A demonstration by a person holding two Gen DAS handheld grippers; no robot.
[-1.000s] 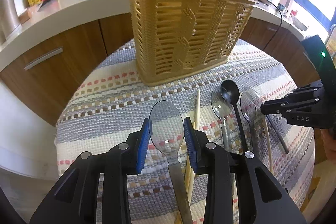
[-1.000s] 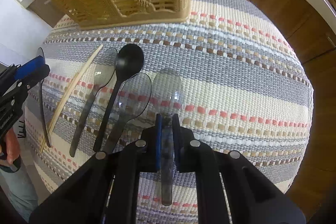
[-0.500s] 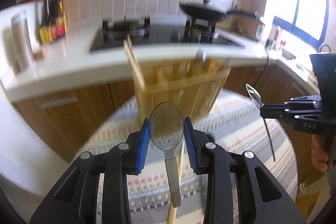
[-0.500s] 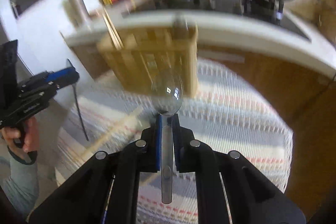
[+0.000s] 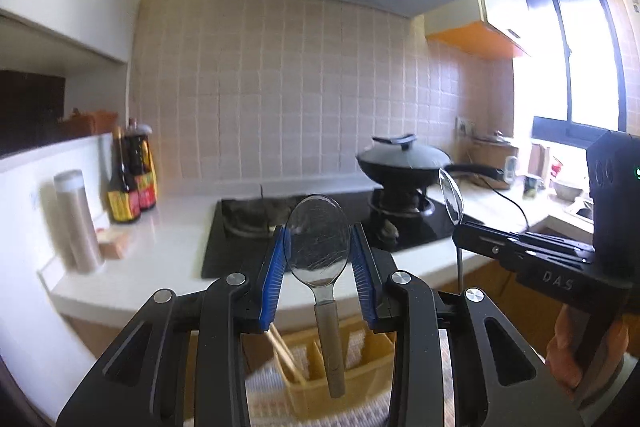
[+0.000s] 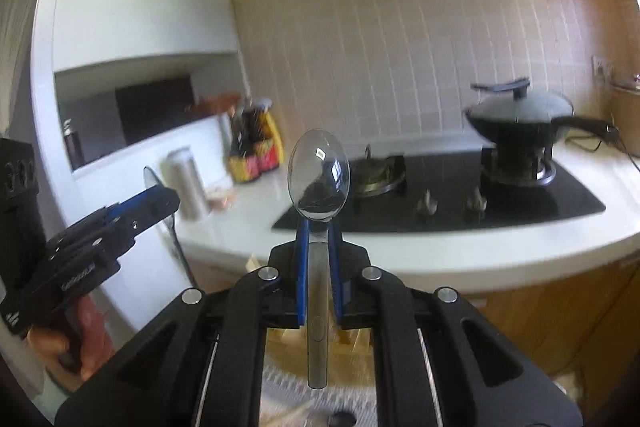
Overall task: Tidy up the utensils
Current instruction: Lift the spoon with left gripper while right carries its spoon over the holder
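Both grippers have risen off the tabletop: left gripper [image 5: 319,259] fingers clamp a clear spoon [image 5: 319,247] by its bowl, right gripper [image 6: 319,259] fingers pinch another spoon's [image 6: 319,175] handle, both above the yellow basket [image 5: 340,367], ready for insertion.

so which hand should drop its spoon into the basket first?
Probably left. The left tool grips its spoon by the bowl, handle hanging over the yellow basket. The right tool pinches its spoon by the handle.
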